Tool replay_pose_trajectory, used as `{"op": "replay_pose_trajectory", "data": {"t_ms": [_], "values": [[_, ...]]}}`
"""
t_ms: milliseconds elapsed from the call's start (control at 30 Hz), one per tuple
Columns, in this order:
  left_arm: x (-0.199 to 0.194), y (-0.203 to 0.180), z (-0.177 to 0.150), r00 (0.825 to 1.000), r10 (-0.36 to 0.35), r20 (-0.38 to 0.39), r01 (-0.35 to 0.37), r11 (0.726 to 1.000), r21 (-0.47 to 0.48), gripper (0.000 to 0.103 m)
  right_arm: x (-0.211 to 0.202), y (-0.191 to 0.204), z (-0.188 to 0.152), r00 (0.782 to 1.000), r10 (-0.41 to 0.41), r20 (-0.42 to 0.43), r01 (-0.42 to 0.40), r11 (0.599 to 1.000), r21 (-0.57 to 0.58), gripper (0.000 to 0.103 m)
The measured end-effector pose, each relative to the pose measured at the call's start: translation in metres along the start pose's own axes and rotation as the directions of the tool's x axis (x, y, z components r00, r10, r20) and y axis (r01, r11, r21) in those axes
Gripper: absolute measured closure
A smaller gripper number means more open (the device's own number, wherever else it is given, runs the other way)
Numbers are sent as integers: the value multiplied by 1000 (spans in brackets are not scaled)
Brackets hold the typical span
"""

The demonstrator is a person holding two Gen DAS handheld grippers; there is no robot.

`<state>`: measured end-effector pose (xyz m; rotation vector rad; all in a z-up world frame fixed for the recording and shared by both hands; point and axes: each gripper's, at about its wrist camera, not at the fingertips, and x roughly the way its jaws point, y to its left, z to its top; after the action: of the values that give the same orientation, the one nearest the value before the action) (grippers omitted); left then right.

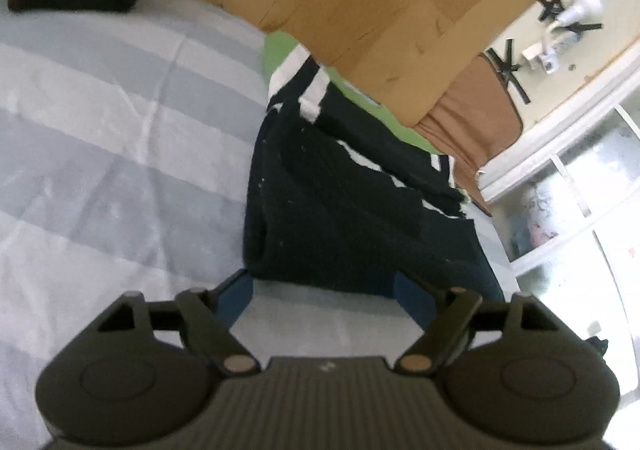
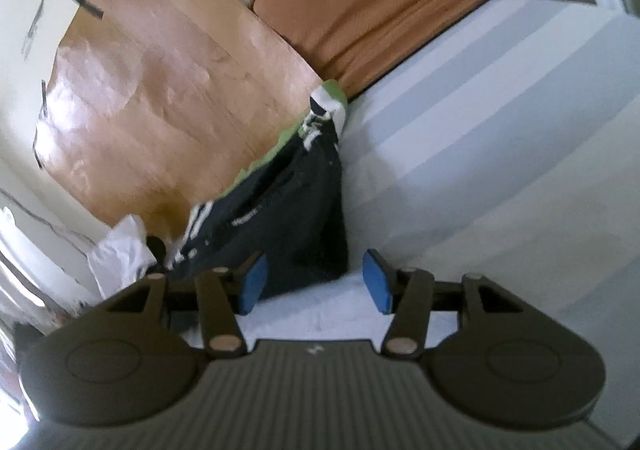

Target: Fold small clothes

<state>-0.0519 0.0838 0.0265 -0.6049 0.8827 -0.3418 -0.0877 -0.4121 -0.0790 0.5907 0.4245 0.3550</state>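
Tongs, left (image 1: 324, 290) and right (image 2: 316, 278), gape over seemingly folded dark garment (image 1: 340, 210).

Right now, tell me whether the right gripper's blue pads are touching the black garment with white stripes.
Cannot tell. In the right wrist view, the right gripper is open; its left blue pad overlaps the black striped garment's edge, but neither contact nor gap shows plainly.

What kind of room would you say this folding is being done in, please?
Most likely a bedroom: the dark clothes lie on a bed with a striped blue-and-white sheet, a brown cushion rests at the wall, and a window sits beside the bed.
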Motion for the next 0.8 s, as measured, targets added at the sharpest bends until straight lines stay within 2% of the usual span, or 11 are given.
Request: {"op": "replay_pose_trajectory", "data": {"t_ms": [33, 67, 100, 133, 267, 367, 433, 500, 567, 667, 800], "values": [[6, 0, 2, 1000, 11, 7, -11, 1000, -9, 31, 6, 1, -1, 1000, 5, -9, -5, 1000, 6, 52], [9, -1, 3, 999, 23, 25, -23, 1000, -6, 44, 10, 1, -1, 1000, 2, -31, -2, 1000, -3, 80], [12, -2, 5, 997, 69, 28, -69, 998, -5, 75, 16, 7, -4, 998, -38, -49, 36, 998, -48, 86], [12, -1, 6, 995, 98, 26, -98, 995, -6, 87, 19, 13, -4, 996, -74, -54, 68, 992, -105, 87], [-6, 8, 11, 997, 60, 44, -59, 998, -32, 89, 2, 35, 5, 988, -139, 64, 151, 953, -264, 88], [3, -1, 5, 991, 132, -14, -131, 991, 34, 87, 17, 36, 1, 980, -197, -31, 176, 926, -335, 86], [5, -9, -2, 982, 185, -24, -181, 977, 110, 81, 18, 38, -5, 976, -214, -46, 179, 899, -400, 77], [-5, -12, -1, 976, 214, -36, -207, 968, 146, 77, 3, 40, 7, 976, -215, -36, 185, 902, -390, 67], [-21, -13, 6, 975, 222, -1, -219, 961, 169, 75, -13, 40, 27, 977, -214, 16, 204, 906, -371, 65], [-36, -26, 36, 959, 268, 94, -283, 932, 226, 64, -18, 45, 60, 980, -192, 55, 199, 909, -367, 65], [-11, -66, 93, 939, 289, 189, -339, 877, 342, 47, 30, 79, 110, 995, -98, 34, 103, 906, -410, 61]]}}
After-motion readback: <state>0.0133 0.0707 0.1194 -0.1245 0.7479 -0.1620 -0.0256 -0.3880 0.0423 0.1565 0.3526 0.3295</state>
